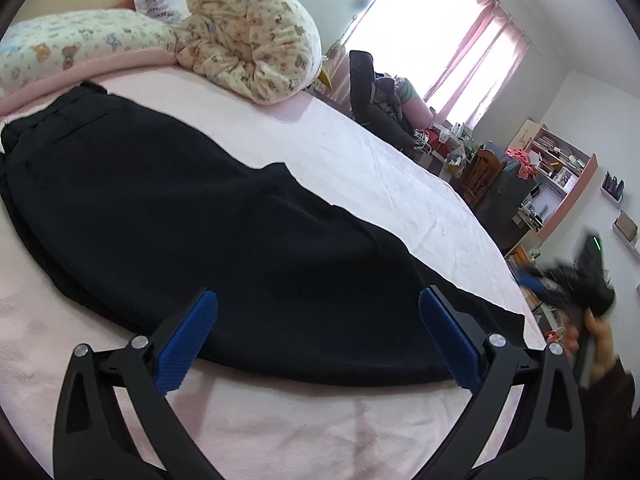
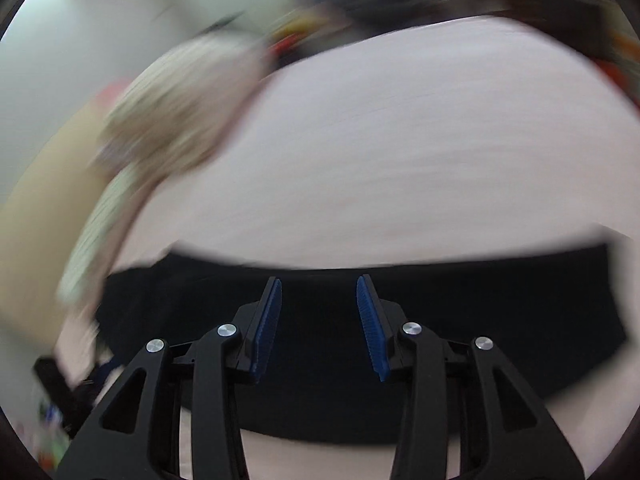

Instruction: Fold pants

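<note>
Left wrist view: black pants point(image 1: 208, 216) lie lengthwise across frame centre on pink bed point(image 1: 380, 168), apparently folded leg-on-leg. Left gripper point(image 1: 318, 320) and right gripper point(image 2: 319, 304) both spread, empty. Crosswise folds remain.

The black cloth pants point(image 1: 192, 208) look matt and finely woven, lying smooth with few creases on the pale pink bed sheet point(image 1: 360, 160), a soft matt fabric with faint wrinkles. The left gripper point(image 1: 316, 340) has matt black plastic arms, shiny round metal rivets and ribbed blue pads of rubbery plastic; the right gripper point(image 2: 319, 328) shows the same materials. The rolled cream quilt with a small bear print point(image 1: 248, 36) is puffy, crumpled cotton-like cloth.
</note>
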The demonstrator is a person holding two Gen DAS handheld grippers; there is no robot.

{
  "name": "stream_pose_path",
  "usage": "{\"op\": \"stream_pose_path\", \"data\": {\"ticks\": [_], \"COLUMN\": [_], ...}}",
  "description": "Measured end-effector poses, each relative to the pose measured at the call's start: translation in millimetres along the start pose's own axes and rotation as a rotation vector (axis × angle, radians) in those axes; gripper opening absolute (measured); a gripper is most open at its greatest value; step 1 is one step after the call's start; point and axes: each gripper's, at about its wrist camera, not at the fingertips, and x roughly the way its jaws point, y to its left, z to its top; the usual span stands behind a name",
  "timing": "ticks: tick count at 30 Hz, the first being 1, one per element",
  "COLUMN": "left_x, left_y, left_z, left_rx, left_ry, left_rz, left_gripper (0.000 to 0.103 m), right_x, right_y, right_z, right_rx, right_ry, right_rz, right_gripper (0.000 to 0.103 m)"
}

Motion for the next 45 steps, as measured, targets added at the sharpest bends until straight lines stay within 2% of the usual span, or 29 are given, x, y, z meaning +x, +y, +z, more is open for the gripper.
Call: {"op": "stream_pose_path", "data": {"ticks": [3,5,9,11,15,20,21,22,30,32,35,37,39,41,43,45], "left_x": [-0.9,-2.7,-5.8,-5.4,-3.6,-2.7,-2.1,-0.9,3.8,4.9,6.8,8.8,9.5,10.0,9.0,8.8], "left_y": [2.4,3.1,3.3,5.0,7.8,8.0,8.2,8.2,4.9,4.5,3.6,2.9,3.0,4.9,7.0,8.7], "left_z": [-0.2,-0.5,-1.1,-0.6,-0.6,-1.2,-1.4,-1.4,-4.1,-4.6,-5.5,-5.6,-5.8,-4.7,-4.6,-4.1], "left_rx": [0.003,0.018,0.041,0.035,0.022,0.011,0.007,0.000,0.002,0.001,0.008,0.016,0.022,0.023,0.018,0.008], "left_ry": [0.030,0.038,0.051,0.067,0.099,0.127,0.132,0.139,0.147,0.146,0.152,0.154,0.156,0.153,0.147,0.145], "left_rz": [-0.015,-0.014,-0.015,-0.025,-0.044,-0.062,-0.065,-0.068,-0.057,-0.052,-0.045,-0.034,-0.031,-0.018,-0.010,-0.004], "left_gripper": [0.101,0.101,0.101,0.101,0.101,0.101,0.101,0.101,0.101,0.101,0.101,0.101,0.101,0.101,0.101,0.101], "right_x": [73.1,121.4,182.5,206.0,233.7,254.3,257.8,257.2,251.2,253.8,267.3,284.1,278.5,266.2,241.0,215.0], "right_y": [80.8,128.6,182.6,201.3,213.5,213.3,212.7,213.6,200.0,197.4,193.6,191.5,195.3,192.3,189.7,186.6], "right_z": [27.9,44.5,53.0,48.6,40.0,29.8,25.3,23.2,51.5,54.8,48.9,32.2,29.3,35.9,42.5,41.3], "right_rx": [-0.143,-0.231,-0.322,-0.379,-0.444,-0.453,-0.476,-0.495,-0.375,-0.352,-0.336,-0.354,-0.369,-0.329,-0.295,-0.302], "right_ry": [0.122,0.193,0.271,0.322,0.369,0.423,0.420,0.404,0.293,0.288,0.302,0.356,0.322,0.304,0.239,0.188], "right_rz": [0.087,0.105,0.104,0.072,0.005,-0.002,-0.028,-0.037,-0.016,-0.014,-0.030,-0.059,-0.065,-0.046,-0.029,0.023], "right_gripper": [0.041,0.041,0.041,0.041,0.041,0.041,0.030,0.002,0.001,0.001,0.002,0.002,0.002,0.012,0.028,0.028]}}
